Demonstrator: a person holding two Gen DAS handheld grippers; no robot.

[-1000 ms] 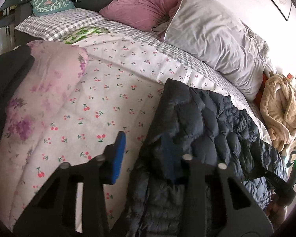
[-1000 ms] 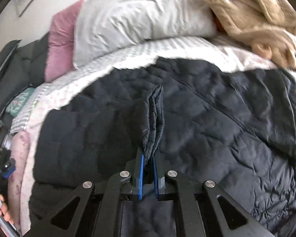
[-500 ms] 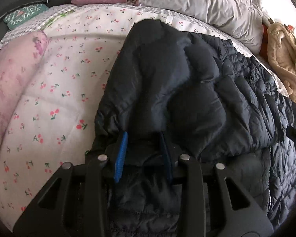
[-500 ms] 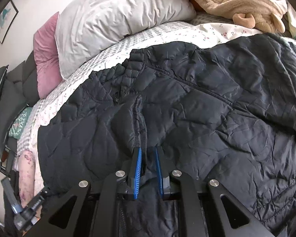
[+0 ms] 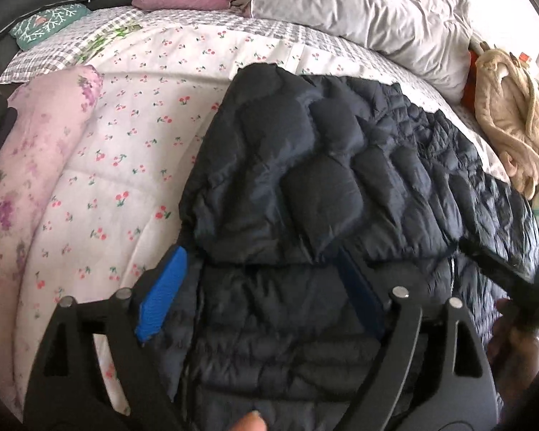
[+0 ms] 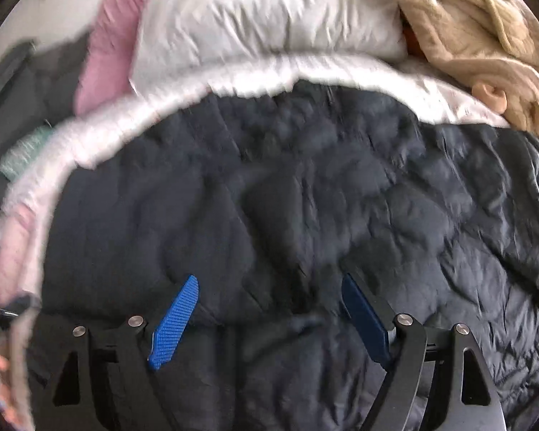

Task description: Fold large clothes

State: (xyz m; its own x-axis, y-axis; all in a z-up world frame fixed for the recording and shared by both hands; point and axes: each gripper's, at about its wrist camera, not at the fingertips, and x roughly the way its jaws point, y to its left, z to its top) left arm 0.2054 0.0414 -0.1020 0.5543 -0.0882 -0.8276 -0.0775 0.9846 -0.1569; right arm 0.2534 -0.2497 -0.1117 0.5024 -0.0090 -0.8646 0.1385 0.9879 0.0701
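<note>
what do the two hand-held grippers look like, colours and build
Both look alike. The left hand-held gripper and right hand-held gripper have matte black angular frames with triangular cut-outs and silver round pivot pins. Each finger carries a flat blue pad with a fine ribbed texture. No cables, markings or sleeves are visible.

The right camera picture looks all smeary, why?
Right wrist view: motion blur smears the dark jacket and grey pillow; the open right hand-held gripper stays sharp. Left wrist view: much crisper, though fisheye bends the bed's edges.
</note>
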